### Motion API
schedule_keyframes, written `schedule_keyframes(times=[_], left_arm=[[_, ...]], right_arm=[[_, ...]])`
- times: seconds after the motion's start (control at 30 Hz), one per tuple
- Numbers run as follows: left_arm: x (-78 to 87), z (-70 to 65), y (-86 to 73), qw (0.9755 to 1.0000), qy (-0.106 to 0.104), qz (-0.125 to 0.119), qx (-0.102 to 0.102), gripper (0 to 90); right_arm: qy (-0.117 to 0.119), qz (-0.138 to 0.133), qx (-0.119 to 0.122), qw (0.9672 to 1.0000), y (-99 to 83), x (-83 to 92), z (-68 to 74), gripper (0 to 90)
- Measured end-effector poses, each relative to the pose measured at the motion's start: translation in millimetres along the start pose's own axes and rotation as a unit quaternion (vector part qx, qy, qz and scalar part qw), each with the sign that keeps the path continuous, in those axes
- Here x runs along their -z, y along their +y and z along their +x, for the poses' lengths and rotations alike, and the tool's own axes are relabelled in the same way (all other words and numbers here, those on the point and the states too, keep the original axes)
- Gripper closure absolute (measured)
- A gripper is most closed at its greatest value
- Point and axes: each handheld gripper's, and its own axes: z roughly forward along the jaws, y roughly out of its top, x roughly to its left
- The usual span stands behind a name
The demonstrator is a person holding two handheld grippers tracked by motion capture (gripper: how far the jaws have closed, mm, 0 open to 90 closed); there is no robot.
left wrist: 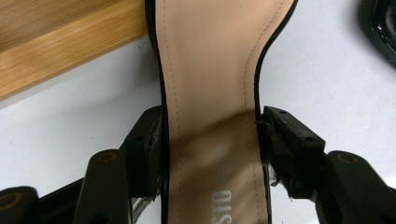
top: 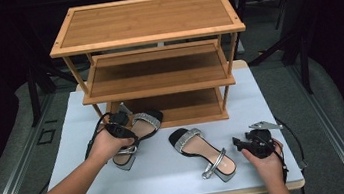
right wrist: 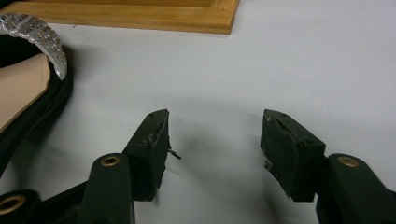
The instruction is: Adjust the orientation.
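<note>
High view is showing the left gripper (top: 122, 126) clamping the sole of the left sandal (top: 137, 134) while the right gripper (top: 239, 142) is resting open beside the right sandal (top: 202, 149).

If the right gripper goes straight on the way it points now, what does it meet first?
Probably the bottom board of the wooden rack. Bare table lies ahead of the open right gripper; the sandal stays off to one side. Depth is uncertain.
</note>
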Motion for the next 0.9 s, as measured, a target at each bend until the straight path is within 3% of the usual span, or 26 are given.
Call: schedule_keyframes(times=[0.33, 0.57, 0.9], left_arm=[[-0.3, 0.8, 1.0, 1.0000, 0.005, 0.003, 0.004, 41.3], [7.2, -0.8, 4.2, 0.9999, 0.012, 0.000, -0.007, 40.9], [49.8, 2.8, -5.8, 0.9994, -0.007, -0.028, -0.018, 45.5]], right_arm=[[-0.001, 0.001, 0.000, 1.0000, -0.2, -0.3, -0.2, 41.8], [0.002, 0.001, 0.000, 1.0000, -0.3, -0.5, -0.6, 41.8], [0.002, 0.000, -0.003, 1.0000, -0.3, -0.5, -0.7, 41.7]])
